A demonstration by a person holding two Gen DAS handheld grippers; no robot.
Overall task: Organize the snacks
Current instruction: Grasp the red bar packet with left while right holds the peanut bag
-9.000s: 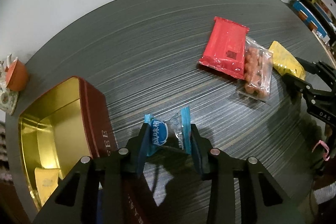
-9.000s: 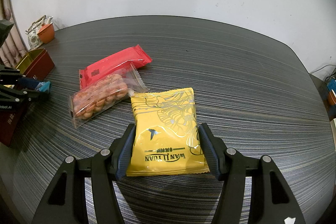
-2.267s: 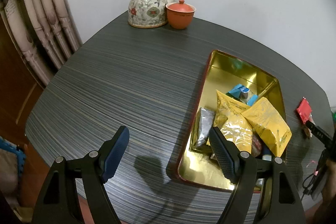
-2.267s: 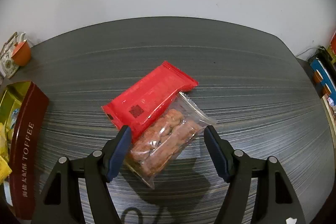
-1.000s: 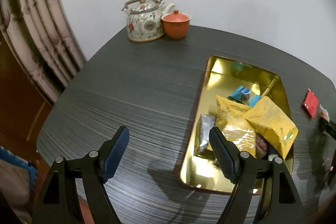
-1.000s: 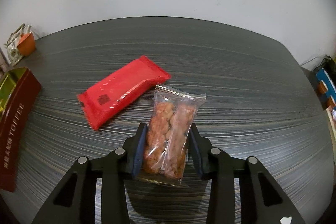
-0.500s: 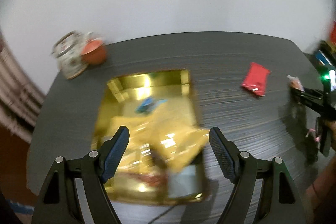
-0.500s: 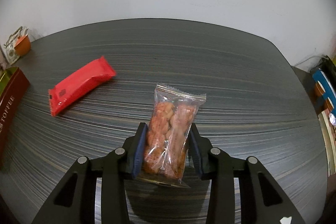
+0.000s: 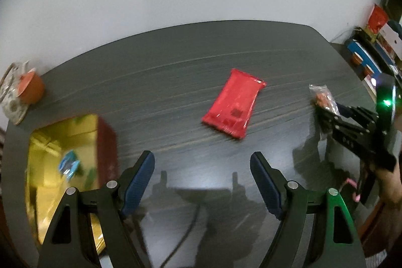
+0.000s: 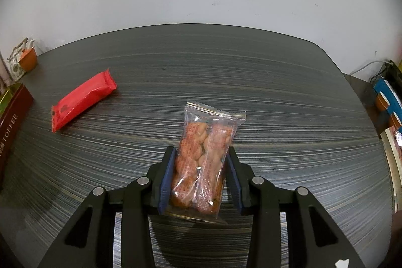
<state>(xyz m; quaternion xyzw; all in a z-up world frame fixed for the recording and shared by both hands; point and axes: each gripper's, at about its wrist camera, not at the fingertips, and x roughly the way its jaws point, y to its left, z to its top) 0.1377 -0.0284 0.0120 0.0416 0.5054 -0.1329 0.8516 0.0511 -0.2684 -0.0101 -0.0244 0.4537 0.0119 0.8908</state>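
We find the right gripper (image 10: 199,178) pinching the clear snack packet (image 10: 204,162) above the table (image 10: 276,92). The left gripper (image 9: 202,180) stands spread, empty. The red packet (image 9: 235,107) lies flat (print blurred). The tin (image 9: 62,162), part cut off, shows smeared contents.
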